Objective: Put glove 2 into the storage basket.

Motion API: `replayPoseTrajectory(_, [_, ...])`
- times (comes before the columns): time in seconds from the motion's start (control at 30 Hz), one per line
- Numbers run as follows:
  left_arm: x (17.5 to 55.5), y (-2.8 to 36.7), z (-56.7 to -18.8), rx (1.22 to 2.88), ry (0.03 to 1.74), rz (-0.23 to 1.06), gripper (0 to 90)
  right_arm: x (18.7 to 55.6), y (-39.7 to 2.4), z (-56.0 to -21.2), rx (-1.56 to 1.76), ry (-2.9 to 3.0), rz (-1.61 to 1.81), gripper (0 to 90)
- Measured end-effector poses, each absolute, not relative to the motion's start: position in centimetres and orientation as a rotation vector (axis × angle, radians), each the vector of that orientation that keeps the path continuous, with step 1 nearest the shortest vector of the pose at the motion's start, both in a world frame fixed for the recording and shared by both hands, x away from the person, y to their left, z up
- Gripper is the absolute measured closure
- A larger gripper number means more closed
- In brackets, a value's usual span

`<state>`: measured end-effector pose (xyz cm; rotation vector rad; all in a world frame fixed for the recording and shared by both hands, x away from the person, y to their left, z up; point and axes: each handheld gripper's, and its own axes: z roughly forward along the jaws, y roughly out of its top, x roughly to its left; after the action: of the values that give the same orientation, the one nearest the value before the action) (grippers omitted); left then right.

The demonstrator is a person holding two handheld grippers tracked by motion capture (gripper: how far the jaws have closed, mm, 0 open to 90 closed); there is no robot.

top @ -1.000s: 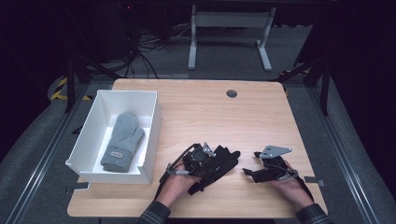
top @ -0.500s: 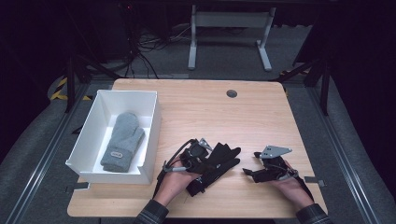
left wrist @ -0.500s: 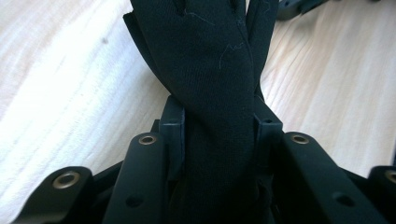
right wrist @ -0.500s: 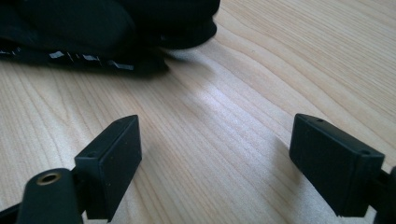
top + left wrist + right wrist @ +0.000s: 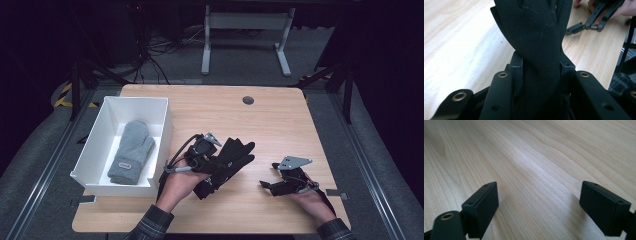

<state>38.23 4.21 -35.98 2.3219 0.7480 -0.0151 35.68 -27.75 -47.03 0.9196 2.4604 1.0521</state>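
My left gripper (image 5: pixel 216 159) pinches the black glove (image 5: pixel 227 162) above the desk (image 5: pixel 280 120) near its front edge; my right gripper (image 5: pixel 274 186) rests spread nearby.

Left claw (image 5: pixel 220 162) clamped and raised, right claw (image 5: pixel 272 186) wide open, low

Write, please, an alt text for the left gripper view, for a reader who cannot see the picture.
The left gripper clamps a black glove between its two black jaws, and the fabric rises, slightly twisted, toward the top of the frame. Behind lies the light wooden table. At the top right, the right gripper rests low over the wood in a person's hand.
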Motion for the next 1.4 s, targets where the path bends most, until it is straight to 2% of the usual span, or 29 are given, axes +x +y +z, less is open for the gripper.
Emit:
replayPoseTrajectory(0.67, [40.2,11.0,-29.4,2.209,0.873,0.090,66.4,35.7,-27.7,-47.0,0.919,2.460,1.052,15.8])
replayPoseTrajectory(1.4, [40.5,22.8,-28.1,2.024,1.171,0.219,66.4,35.7,-27.7,-47.0,0.920,2.460,1.052,15.8])
